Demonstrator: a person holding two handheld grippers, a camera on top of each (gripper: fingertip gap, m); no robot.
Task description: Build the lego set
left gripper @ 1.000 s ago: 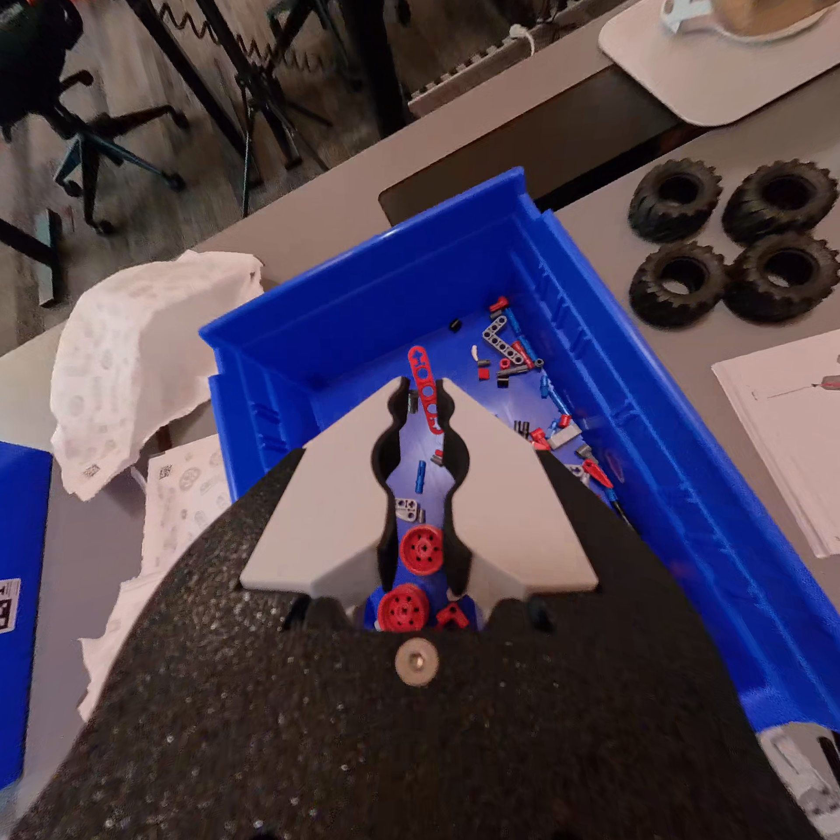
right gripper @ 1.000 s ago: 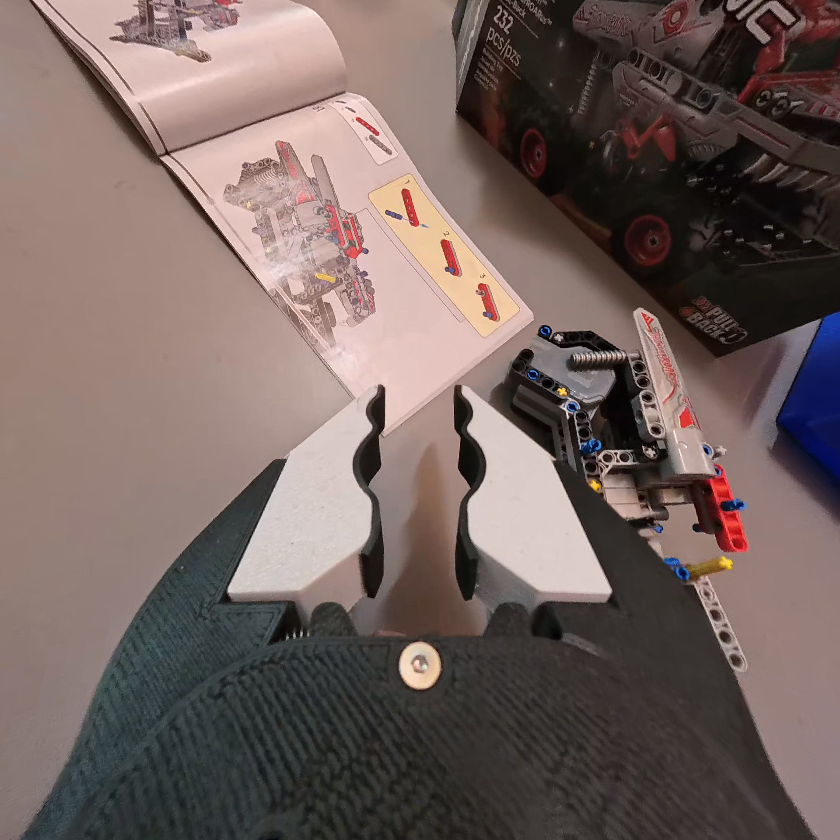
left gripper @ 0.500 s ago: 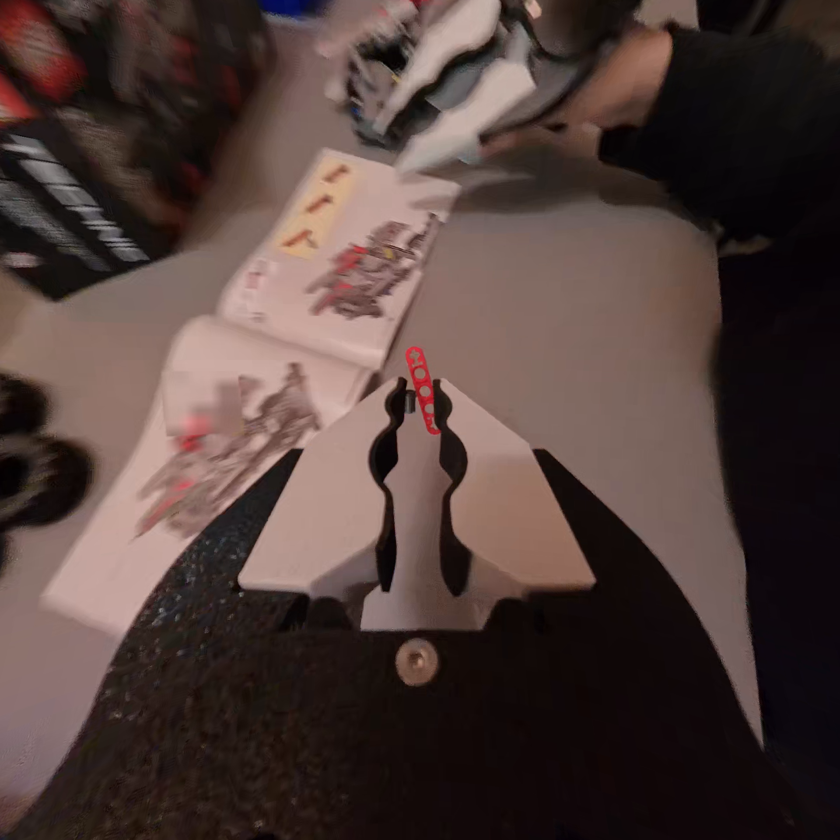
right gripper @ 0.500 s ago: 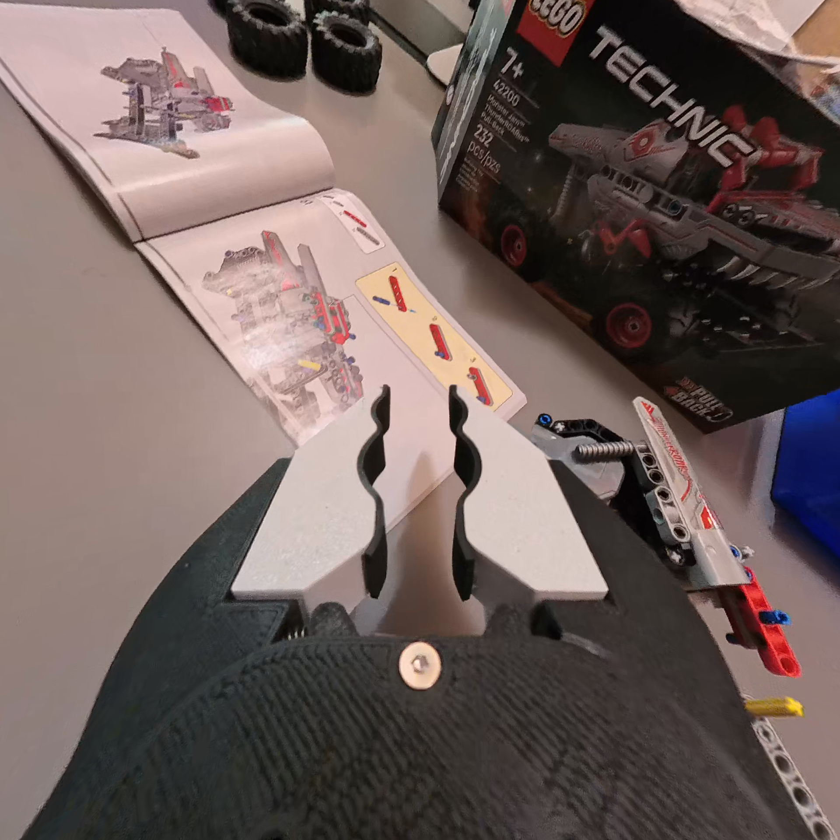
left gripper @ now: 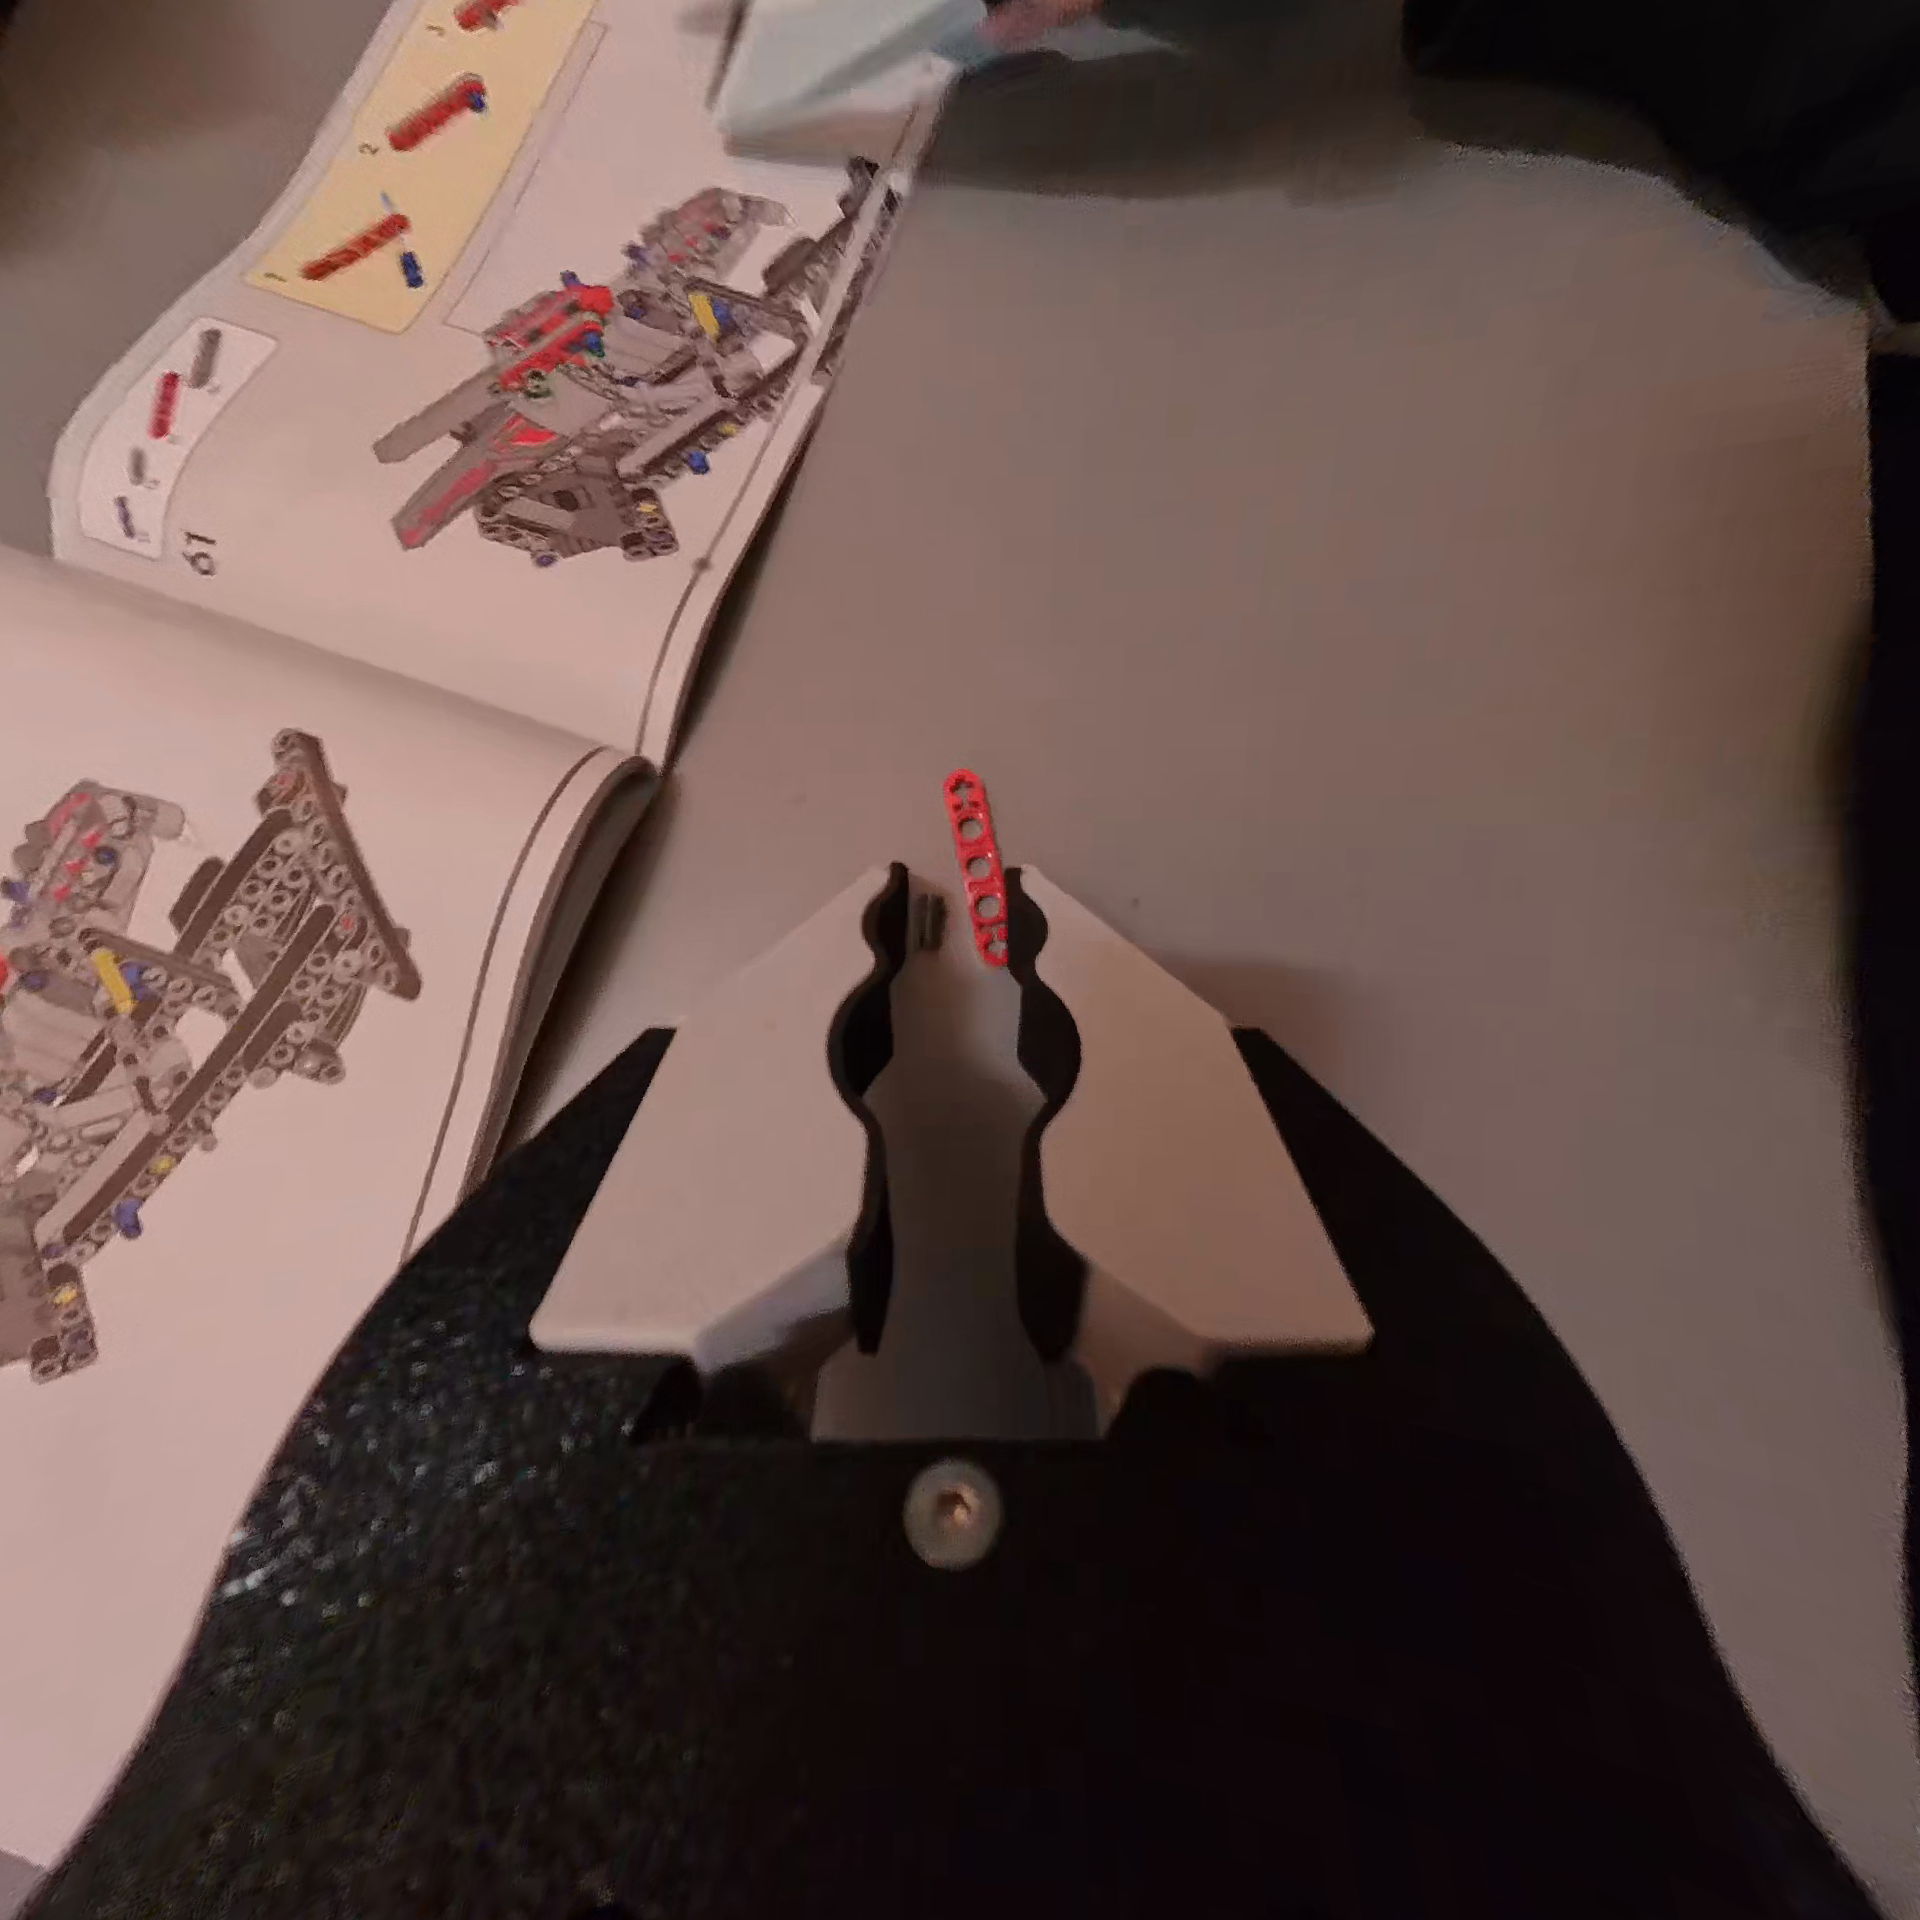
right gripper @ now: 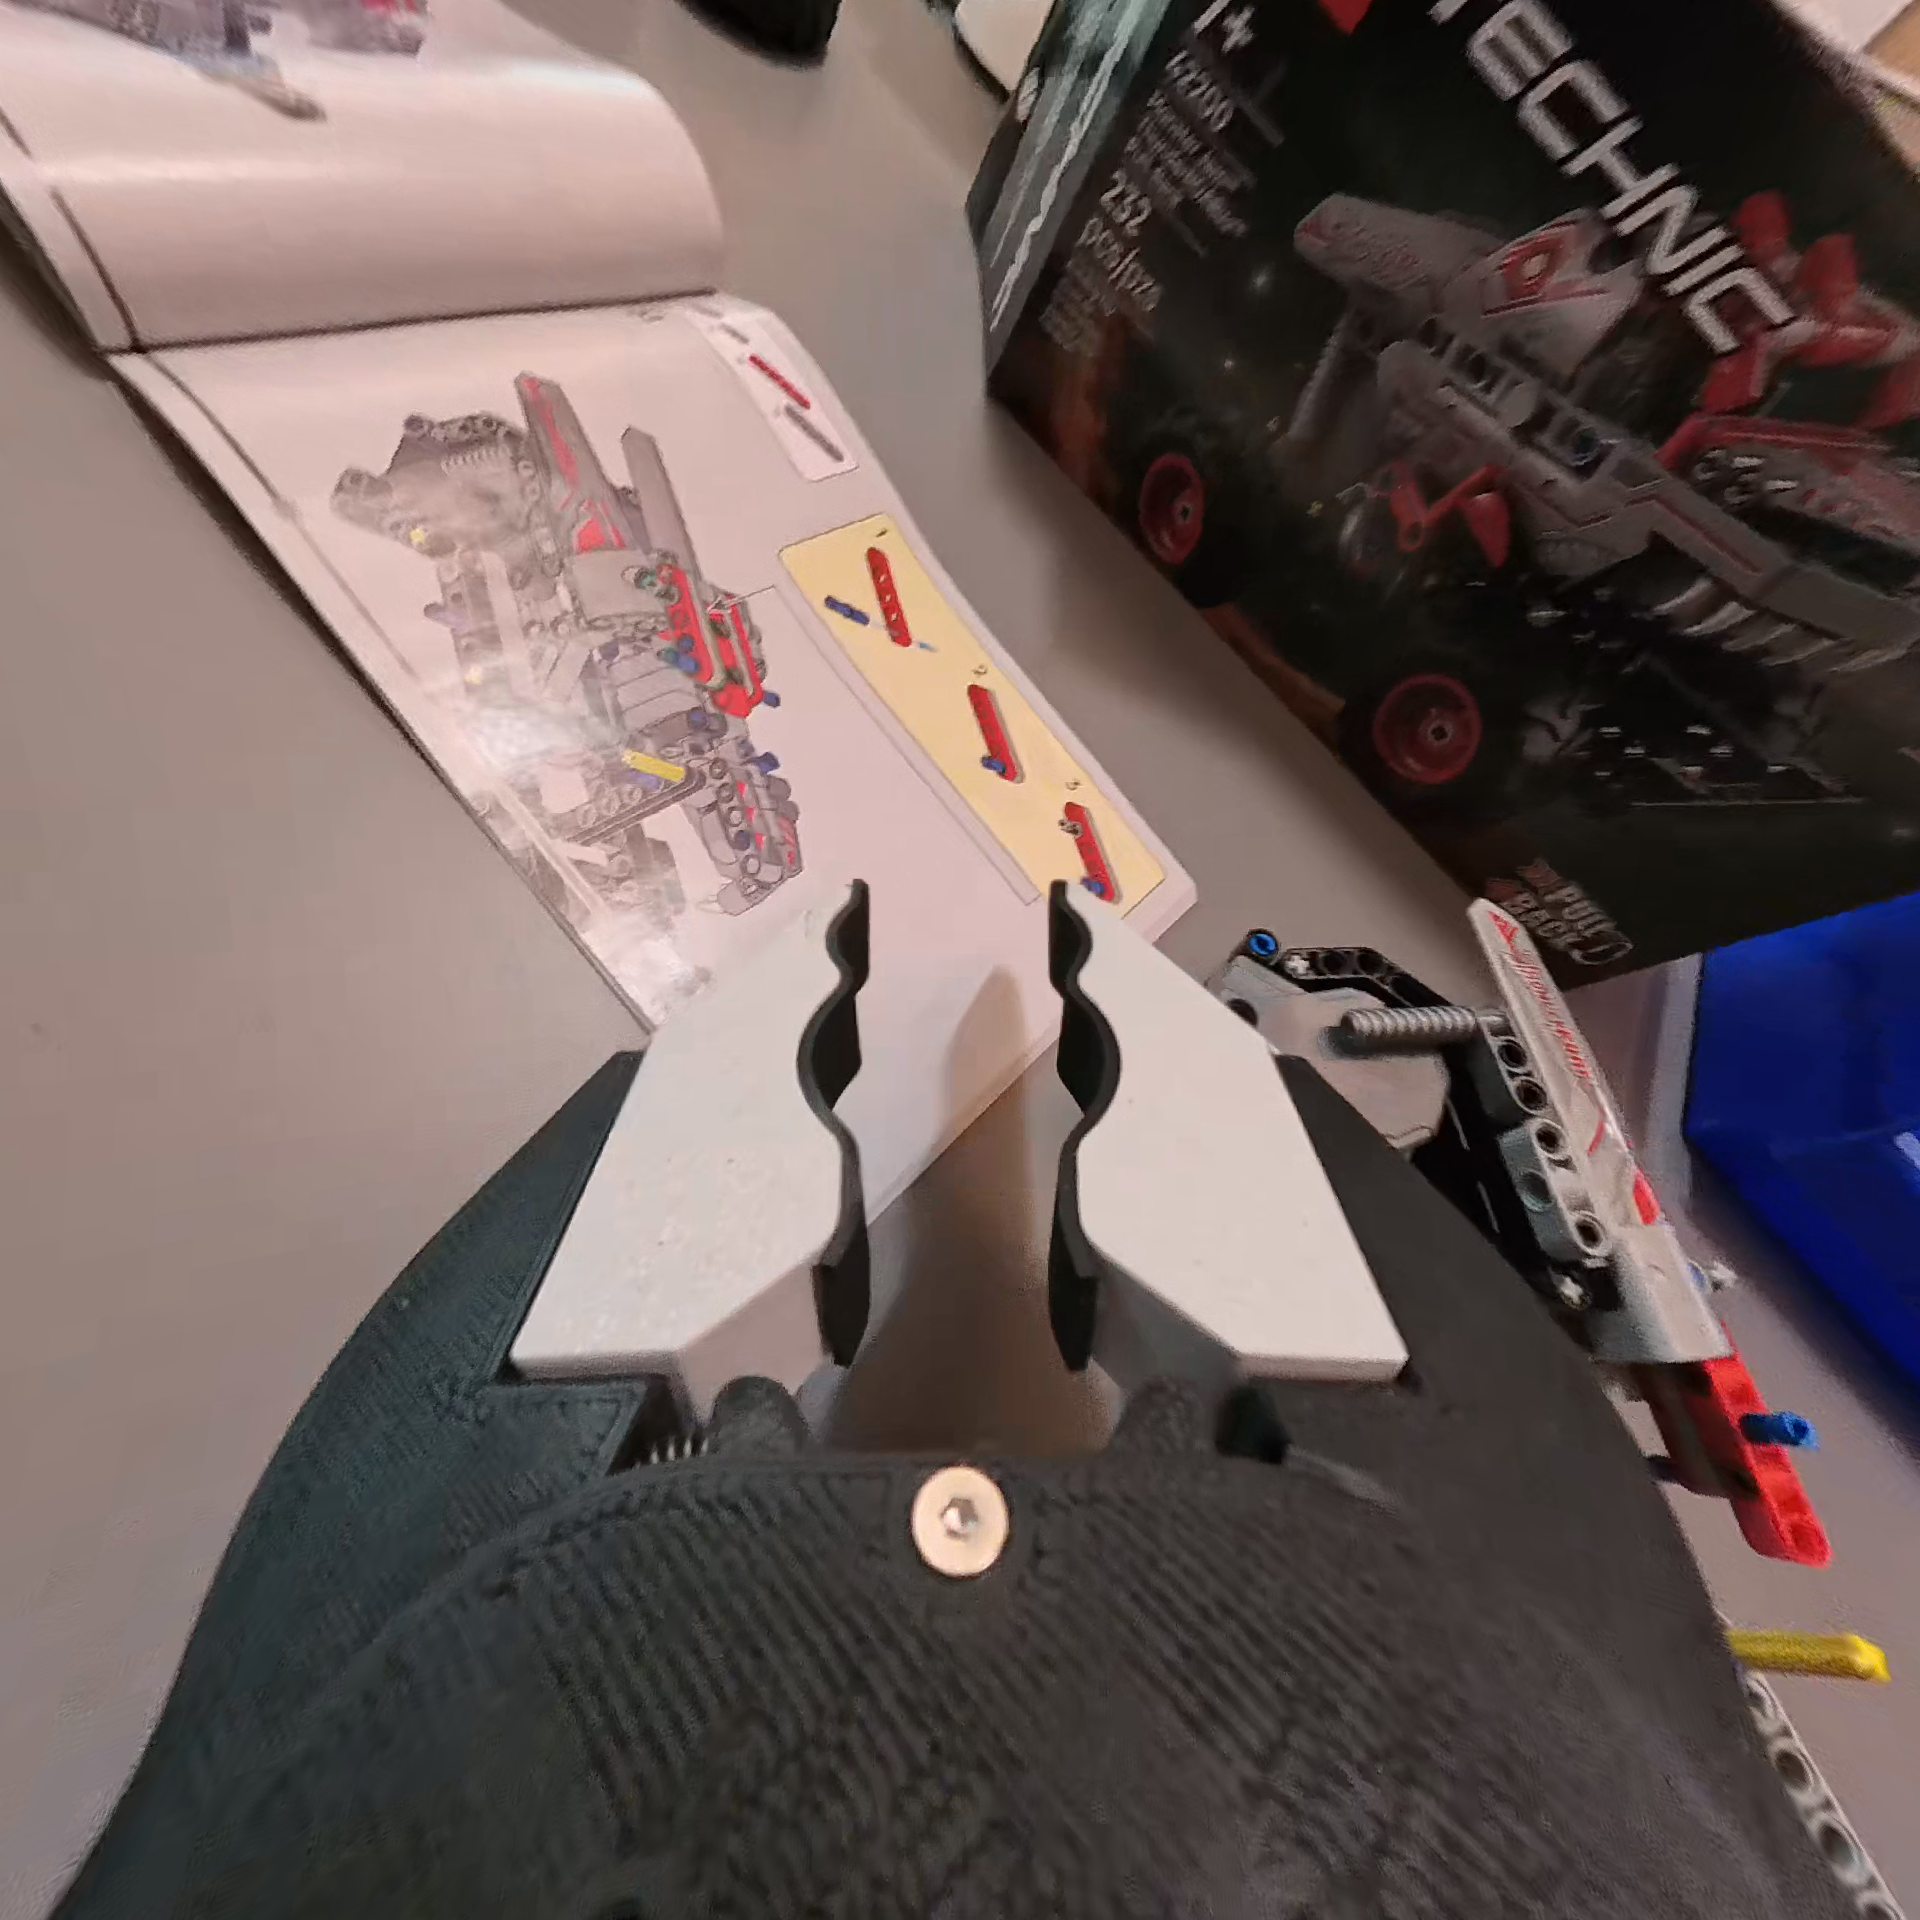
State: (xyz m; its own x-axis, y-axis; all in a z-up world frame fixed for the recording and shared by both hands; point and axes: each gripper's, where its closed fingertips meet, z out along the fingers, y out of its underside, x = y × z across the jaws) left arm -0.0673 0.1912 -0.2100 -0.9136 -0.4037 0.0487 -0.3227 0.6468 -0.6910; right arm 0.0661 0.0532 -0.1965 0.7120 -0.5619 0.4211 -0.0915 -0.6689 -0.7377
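Grey bench [left gripper: 1351,520] holds an open paper instruction book [left gripper: 312,831] on the left. Left gripper [left gripper: 961,894] has its fingers clamped on a thin red lego beam with holes [left gripper: 977,868]. Right gripper [right gripper: 954,904] has its fingers apart, with nothing in them, just left of the half-built grey lego truck [right gripper: 1538,1122].

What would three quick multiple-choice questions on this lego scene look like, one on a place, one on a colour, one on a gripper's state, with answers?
1. Where is the half-built truck model?
A. right of the right gripper
B. on the instruction booklet
C. inside the blue bin

2. What colour is the thin holed beam at the left gripper tips?
A. yellow
B. red
C. blue

3. How is the right gripper?
A. shut on a pin
B. shut, empty
C. open, empty

Answers: 1 A, it lies on the table beside that gripper's right finger. 2 B, plainly red against the grey table. 3 C, a wide gap shows booklet between the fingers.
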